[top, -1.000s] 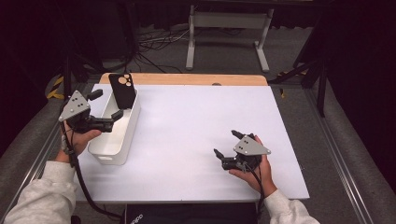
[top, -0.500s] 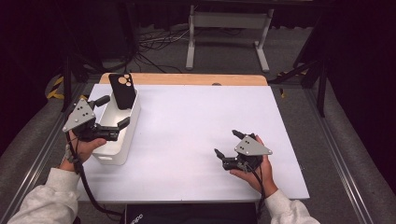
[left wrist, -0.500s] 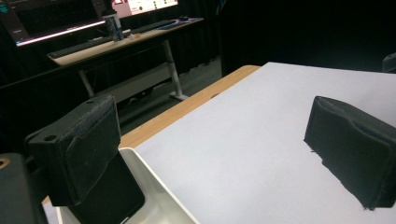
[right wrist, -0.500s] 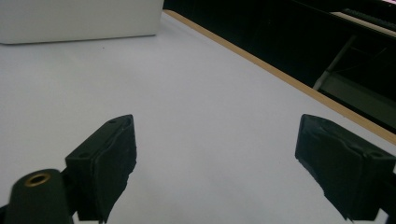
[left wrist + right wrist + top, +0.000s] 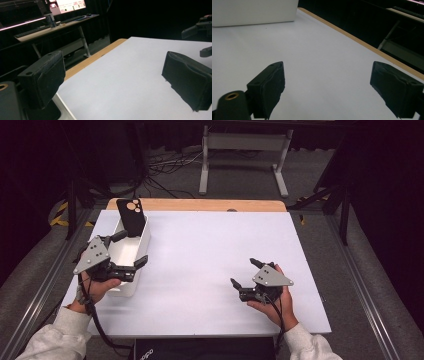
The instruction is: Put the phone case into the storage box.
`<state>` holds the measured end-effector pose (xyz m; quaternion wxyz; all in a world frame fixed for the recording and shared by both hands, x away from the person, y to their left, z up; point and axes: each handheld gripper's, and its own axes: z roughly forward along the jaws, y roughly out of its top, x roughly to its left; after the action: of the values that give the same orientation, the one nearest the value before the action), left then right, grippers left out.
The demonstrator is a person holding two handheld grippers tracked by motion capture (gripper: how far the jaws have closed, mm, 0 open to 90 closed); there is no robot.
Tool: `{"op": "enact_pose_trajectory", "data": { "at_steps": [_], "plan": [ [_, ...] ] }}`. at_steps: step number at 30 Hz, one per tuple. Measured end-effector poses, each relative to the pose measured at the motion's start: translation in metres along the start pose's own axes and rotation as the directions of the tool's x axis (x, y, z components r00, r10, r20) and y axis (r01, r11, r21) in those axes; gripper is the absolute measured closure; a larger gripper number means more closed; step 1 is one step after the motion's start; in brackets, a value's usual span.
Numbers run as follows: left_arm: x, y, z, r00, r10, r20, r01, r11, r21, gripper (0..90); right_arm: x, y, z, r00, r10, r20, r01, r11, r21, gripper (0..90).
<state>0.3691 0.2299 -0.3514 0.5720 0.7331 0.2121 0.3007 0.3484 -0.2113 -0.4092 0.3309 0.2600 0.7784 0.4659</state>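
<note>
Left tool (image 5: 131, 251) is hanging wide open, empty, over the white bin (image 5: 131, 254) at left-centre; that phone case (image 5: 131, 216) is looking light, slick, bendy, so I'd pinch its top edge.

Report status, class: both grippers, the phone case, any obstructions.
Left gripper open, above white bin. Right gripper open, empty, over table. Black phone case upright in the bin's far end. Nothing obstructing.

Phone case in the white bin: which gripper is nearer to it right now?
Left. The left gripper hangs over the white bin holding the phone case; the right gripper sits far across the table, near its front.
</note>
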Motion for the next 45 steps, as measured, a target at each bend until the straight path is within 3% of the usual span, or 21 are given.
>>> {"op": "enact_pose_trajectory", "data": {
  "at_steps": [26,35,37,45],
  "plan": [
    [-0.026,-0.001,0.002,0.9973,0.03,0.067,-0.03,0.9995,-0.006,5.3,0.003,0.002,-0.002,0.9999,-0.012,-0.007,0.012,1.0,-0.005,12.9],
    [-0.033,-0.003,0.0,0.9968,0.009,0.079,-0.007,0.9997,-0.022,3.8,0.007,0.006,-0.008,0.9999,-0.015,0.005,0.015,1.0,-0.02,12.9],
    [-0.039,-0.005,0.001,0.9967,0.029,0.076,-0.028,0.9995,-0.014,3.7,0.009,0.008,-0.01,0.9998,-0.02,0.003,0.021,1.0,-0.023,12.9],
    [-0.045,-0.01,0.004,0.995,0.023,0.098,-0.023,0.9997,-0.005,3.6,0.011,0.004,-0.01,0.9999,-0.015,-0.005,0.015,1.0,-0.011,12.9]
  ]
}}
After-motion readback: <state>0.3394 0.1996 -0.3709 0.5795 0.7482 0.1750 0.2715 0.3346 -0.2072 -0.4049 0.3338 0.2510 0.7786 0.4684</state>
